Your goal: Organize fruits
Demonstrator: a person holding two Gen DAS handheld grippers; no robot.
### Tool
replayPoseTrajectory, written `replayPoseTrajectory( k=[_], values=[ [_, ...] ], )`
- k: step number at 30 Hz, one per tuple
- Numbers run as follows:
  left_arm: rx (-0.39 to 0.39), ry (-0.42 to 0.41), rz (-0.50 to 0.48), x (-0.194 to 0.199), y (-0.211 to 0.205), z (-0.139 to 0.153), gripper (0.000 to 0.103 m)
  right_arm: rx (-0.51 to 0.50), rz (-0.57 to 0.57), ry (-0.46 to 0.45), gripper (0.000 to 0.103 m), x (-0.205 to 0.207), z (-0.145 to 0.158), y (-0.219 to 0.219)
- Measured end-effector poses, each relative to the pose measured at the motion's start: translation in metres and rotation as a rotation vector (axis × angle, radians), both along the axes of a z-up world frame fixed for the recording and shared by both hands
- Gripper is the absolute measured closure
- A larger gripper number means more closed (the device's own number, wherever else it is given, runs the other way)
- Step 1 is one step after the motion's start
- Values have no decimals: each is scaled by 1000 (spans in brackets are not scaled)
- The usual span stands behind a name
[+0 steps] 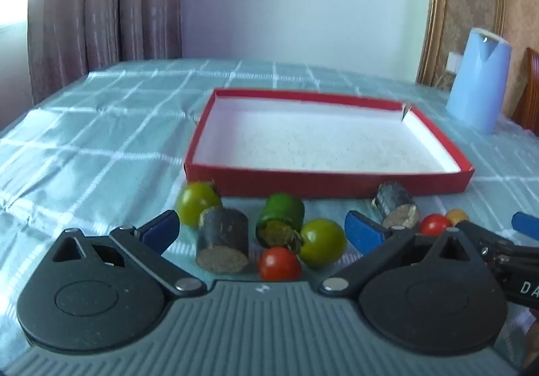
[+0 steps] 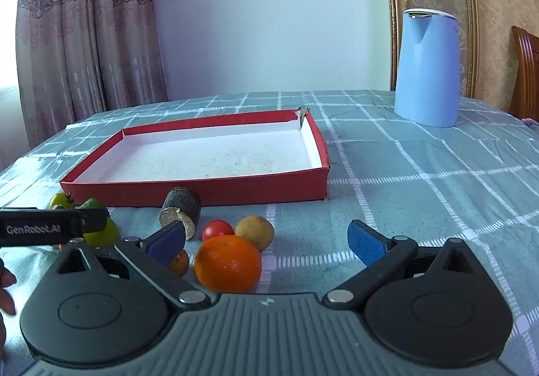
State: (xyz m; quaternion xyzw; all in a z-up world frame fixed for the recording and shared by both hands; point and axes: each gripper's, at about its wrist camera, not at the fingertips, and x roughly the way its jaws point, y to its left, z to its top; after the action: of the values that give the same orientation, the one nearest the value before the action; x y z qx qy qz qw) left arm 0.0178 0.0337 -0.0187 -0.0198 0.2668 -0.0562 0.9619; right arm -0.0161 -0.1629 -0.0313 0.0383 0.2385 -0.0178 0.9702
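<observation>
A shallow red box [image 1: 337, 184] with a white inside sits on the checked cloth; it also shows in the right wrist view [image 2: 215, 190]. In front of it lie two green tomatoes [image 1: 195, 207] [image 1: 321, 241], a red cherry tomato [image 1: 279, 263], a dark cut piece [image 1: 222, 244], a green cut piece [image 1: 281, 219] and another dark piece [image 1: 395, 209]. My left gripper [image 1: 262, 231] is open around these, holding nothing. My right gripper [image 2: 266, 241] is open; an orange [image 2: 228, 263], a red tomato [image 2: 217, 230] and a yellowish fruit [image 2: 255, 231] lie between its fingers.
A pale blue kettle [image 2: 426, 69] stands at the back right on the table. A wooden chair [image 2: 525, 72] is at the right edge. Curtains hang at the left. A small orange fruit [image 2: 178, 263] sits behind my right gripper's left finger.
</observation>
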Motion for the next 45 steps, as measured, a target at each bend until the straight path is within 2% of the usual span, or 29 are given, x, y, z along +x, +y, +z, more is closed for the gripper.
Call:
replayPoseTrajectory(
  k=[4, 6, 8, 10, 14, 20, 22, 27, 34, 45],
  values=[
    [-22, -31, -3, -4, 4, 5, 0, 2, -1, 5, 0, 1, 0, 0],
    [-18, -32, -37, -2, 4, 6, 0, 2, -1, 4, 0, 1, 0, 0],
    [-1, -43, -8, -2, 3, 5, 0, 2, -2, 2, 0, 1, 0, 0],
    [13, -60, -29, -2, 3, 4, 0, 4, -1, 3, 0, 0, 0, 0],
    [35, -6, -70, 4, 0, -2, 0, -5, 22, -1, 0, -2, 0, 0],
    [37, -49, -96, -3, -3, -4, 0, -92, 67, -44, 0, -19, 1, 4],
    [37, -36, -104, -2, -3, -6, 0, -86, 86, -46, 0, -22, 0, 2],
    [-20, -5, -107, 3, 5, -8, 0, -84, 104, -39, 0, -22, 0, 0],
    [11, 2, -64, 3, 4, -10, 0, -73, 104, -4, 1, -17, -1, 1],
    [8, 14, -83, 4, 3, -11, 0, -68, 71, 13, 1, -13, -2, -2]
  ],
)
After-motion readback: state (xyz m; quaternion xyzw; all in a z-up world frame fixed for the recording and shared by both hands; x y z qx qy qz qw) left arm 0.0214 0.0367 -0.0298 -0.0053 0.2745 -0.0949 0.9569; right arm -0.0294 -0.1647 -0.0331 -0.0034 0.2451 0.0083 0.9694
